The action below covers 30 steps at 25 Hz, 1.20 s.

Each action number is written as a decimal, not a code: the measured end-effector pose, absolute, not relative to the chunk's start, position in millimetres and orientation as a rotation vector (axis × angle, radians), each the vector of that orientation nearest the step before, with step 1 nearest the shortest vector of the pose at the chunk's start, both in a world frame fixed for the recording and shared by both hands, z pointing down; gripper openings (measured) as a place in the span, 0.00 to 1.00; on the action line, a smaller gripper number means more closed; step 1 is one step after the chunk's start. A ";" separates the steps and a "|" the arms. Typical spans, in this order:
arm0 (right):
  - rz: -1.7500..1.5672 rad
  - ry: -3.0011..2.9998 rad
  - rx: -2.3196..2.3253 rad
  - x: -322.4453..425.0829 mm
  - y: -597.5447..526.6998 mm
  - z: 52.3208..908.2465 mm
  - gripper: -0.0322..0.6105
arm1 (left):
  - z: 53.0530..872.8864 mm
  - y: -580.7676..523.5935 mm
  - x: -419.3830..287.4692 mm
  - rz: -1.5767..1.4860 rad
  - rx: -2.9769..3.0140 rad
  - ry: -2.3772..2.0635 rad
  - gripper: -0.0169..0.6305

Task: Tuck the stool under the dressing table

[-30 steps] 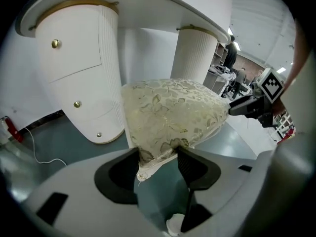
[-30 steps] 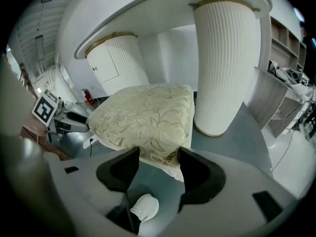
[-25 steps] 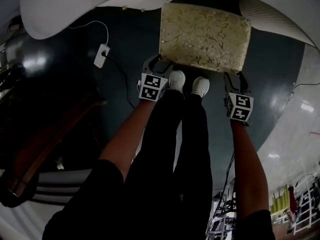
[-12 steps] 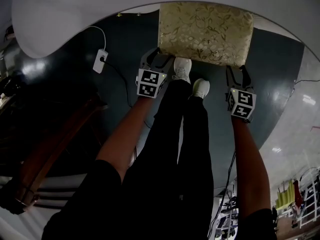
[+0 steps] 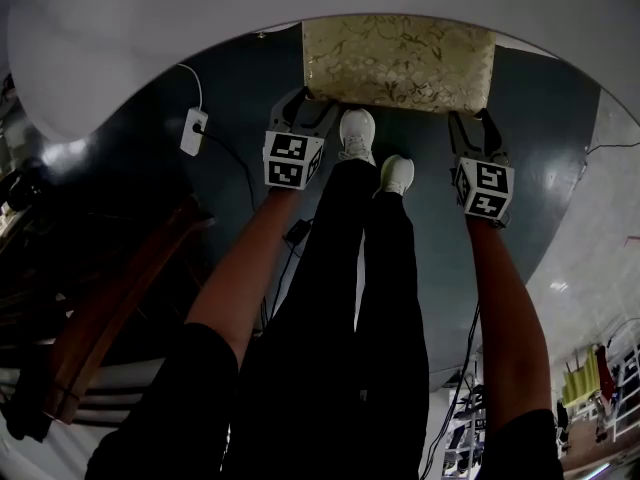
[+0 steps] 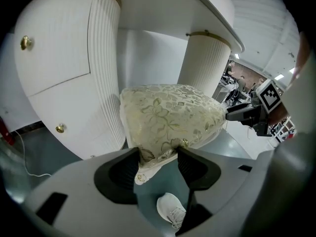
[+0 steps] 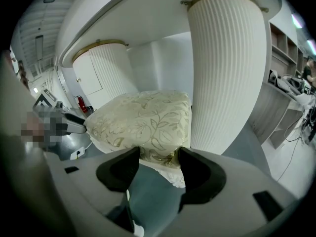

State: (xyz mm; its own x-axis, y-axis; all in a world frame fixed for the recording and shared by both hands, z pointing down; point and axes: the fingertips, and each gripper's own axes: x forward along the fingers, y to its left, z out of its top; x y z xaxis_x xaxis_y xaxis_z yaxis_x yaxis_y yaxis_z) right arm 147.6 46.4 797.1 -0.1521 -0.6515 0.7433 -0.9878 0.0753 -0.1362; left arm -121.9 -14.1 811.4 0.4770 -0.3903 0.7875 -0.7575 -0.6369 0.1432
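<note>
Gold-brocade stool (image 5: 398,63) sat partly under the white dressing table (image 5: 150,28), its near corners pinched by the fingers of the left gripper (image 5: 303,103) and right gripper (image 5: 470,123), apparently to push it in squarely.

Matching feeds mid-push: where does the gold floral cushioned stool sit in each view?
Head view: gold floral cushioned stool at top centre, its far edge under the white dressing table.
Left gripper view: centre, its corner gripped in the left tool.
Right gripper view: centre-left, its corner gripped in the right tool.
Shared landmark: the dressing table's top.
</note>
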 end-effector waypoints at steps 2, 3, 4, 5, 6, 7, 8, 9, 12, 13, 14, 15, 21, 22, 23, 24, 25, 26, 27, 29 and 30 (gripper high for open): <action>0.868 -1.875 1.622 148.2 44.1 795.7 0.46 | 811.3 -14.9 -121.0 1.014 2.247 -0.960 0.42; 0.865 -1.878 1.624 148.5 43.1 796.3 0.45 | 811.9 -15.6 -120.7 1.013 2.247 -0.963 0.42; 0.862 -1.880 1.624 148.7 42.6 796.9 0.46 | 812.4 -16.1 -120.7 1.014 2.248 -0.964 0.42; 0.860 -1.881 1.624 148.5 42.5 797.1 0.46 | 812.5 -16.0 -120.9 1.016 2.247 -0.964 0.42; 0.859 -1.884 1.624 148.0 42.7 796.6 0.46 | 812.2 -15.7 -121.3 1.018 2.246 -0.963 0.42; 0.858 -1.886 1.623 147.5 42.8 795.8 0.46 | 811.7 -15.2 -121.6 1.021 2.244 -0.961 0.42; 0.856 -1.888 1.622 147.7 42.6 795.2 0.46 | 811.3 -15.3 -121.3 1.024 2.242 -0.959 0.42; 0.854 -1.891 1.619 148.7 42.0 794.7 0.46 | 810.9 -16.0 -120.2 1.025 2.241 -0.957 0.42; 0.847 -1.906 1.605 153.7 36.4 793.6 0.46 | 809.6 -21.6 -115.4 1.024 2.239 -0.963 0.42; 0.846 -1.910 1.605 154.6 32.5 794.3 0.46 | 810.3 -25.6 -114.7 1.021 2.239 -0.969 0.42; 0.846 -1.912 1.609 155.5 27.4 795.6 0.46 | 811.5 -30.9 -113.9 1.016 2.239 -0.975 0.42; 0.846 -1.912 1.617 156.8 21.7 796.6 0.46 | 812.6 -36.8 -112.7 1.011 2.239 -0.982 0.42; 0.840 -1.903 1.647 164.6 0.1 795.2 0.46 | 811.9 -57.6 -104.7 0.989 2.250 -0.985 0.42; 0.844 -1.899 1.645 164.3 -2.2 795.7 0.46 | 812.2 -60.1 -104.9 0.989 2.248 -0.985 0.42; 0.848 -1.898 1.642 163.4 -3.4 795.9 0.46 | 812.1 -61.9 -105.6 0.991 2.245 -0.985 0.42; 0.851 -1.899 1.638 162.2 -3.8 795.7 0.46 | 811.6 -63.1 -106.6 0.995 2.244 -0.986 0.42; 0.853 -1.902 1.637 161.1 -3.3 795.5 0.46 | 811.2 -63.8 -107.3 0.999 2.243 -0.987 0.42; 0.852 -1.905 1.638 160.4 -2.5 795.3 0.46 | 811.1 -64.3 -107.7 1.001 2.243 -0.988 0.42; 0.850 -1.906 1.641 160.1 -1.7 795.3 0.46 | 811.2 -64.7 -107.7 1.002 2.243 -0.989 0.42; 0.846 -1.902 1.651 160.3 -2.1 795.2 0.46 | 810.9 -66.1 -107.5 0.999 2.244 -0.989 0.42; 0.846 -1.899 1.659 160.6 -3.9 794.8 0.46 | 810.4 -67.7 -107.3 0.997 2.247 -0.985 0.42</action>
State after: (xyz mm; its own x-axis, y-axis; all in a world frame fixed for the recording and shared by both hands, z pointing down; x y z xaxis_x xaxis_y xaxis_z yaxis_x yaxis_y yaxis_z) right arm 160.6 -3.9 794.8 -0.1519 -0.6927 0.7051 -0.9874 0.0752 -0.1389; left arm -107.3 -67.7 810.4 0.4732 -0.4148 0.7772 -0.7717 -0.6207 0.1386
